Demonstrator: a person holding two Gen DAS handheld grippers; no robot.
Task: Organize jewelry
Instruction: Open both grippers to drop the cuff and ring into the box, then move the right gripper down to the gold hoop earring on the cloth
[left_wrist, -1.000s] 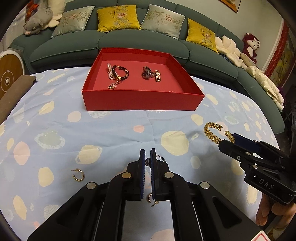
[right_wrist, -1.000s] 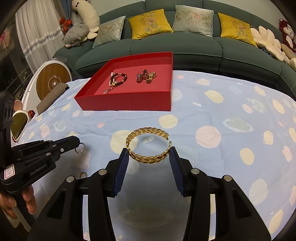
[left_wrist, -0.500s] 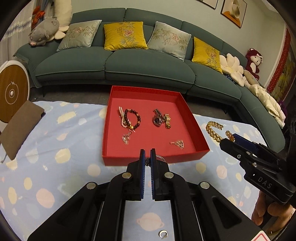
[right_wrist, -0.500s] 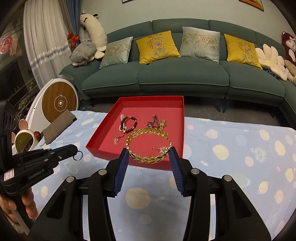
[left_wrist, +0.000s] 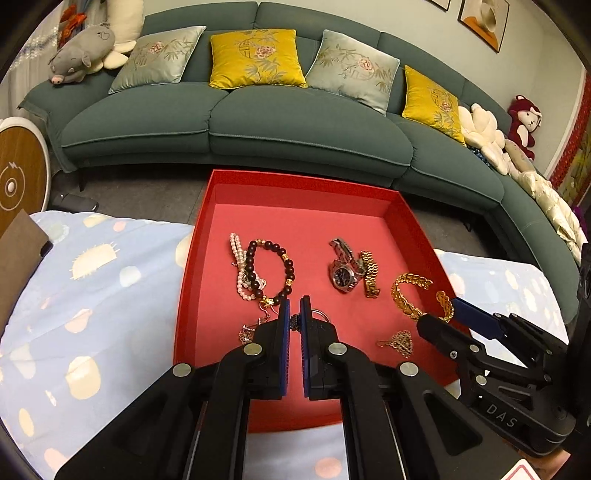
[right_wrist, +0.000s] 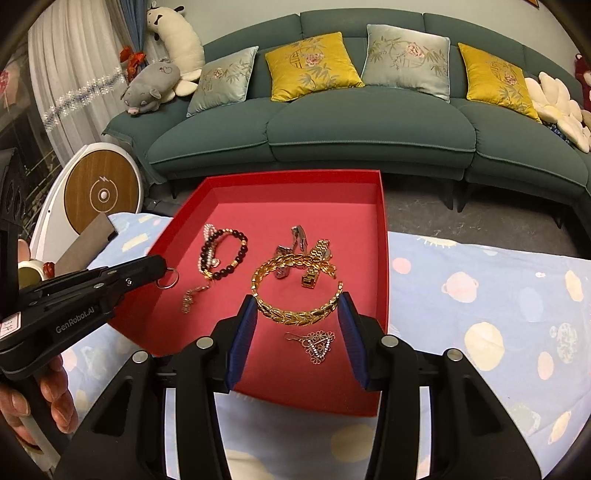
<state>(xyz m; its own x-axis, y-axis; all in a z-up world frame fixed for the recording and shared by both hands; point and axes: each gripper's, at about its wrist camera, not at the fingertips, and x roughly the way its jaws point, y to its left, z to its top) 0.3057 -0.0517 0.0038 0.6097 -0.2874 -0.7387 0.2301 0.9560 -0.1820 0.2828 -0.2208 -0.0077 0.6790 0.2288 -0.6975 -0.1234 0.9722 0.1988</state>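
Note:
A red tray (left_wrist: 186, 258) (right_wrist: 382, 258) lies on the spotted cloth. In it are a dark bead bracelet (left_wrist: 271, 267) (right_wrist: 225, 258), a pearl strand (left_wrist: 238, 266), two watches (left_wrist: 349, 271) (right_wrist: 308, 258) and a filigree earring (left_wrist: 400, 341) (right_wrist: 317, 343). My left gripper (left_wrist: 294, 315) (right_wrist: 162, 271) is shut on a small silver hoop ring (right_wrist: 167, 278) (left_wrist: 320, 315) above the tray's left part. My right gripper (right_wrist: 297, 325) (left_wrist: 439, 314) is shut on a gold leaf bangle (right_wrist: 295, 291) (left_wrist: 410, 291) above the tray's right part.
A green sofa (left_wrist: 295, 122) with cushions stands behind the table. A brown pad (left_wrist: 16, 258) lies at the table's left edge. A round wood-faced device (right_wrist: 101, 192) stands to the left. The blue spotted cloth (right_wrist: 498, 314) covers the table on both sides of the tray.
Both grippers have moved forward from over the cloth to over the red tray, each still holding its piece. The tray now fills the middle of both views.

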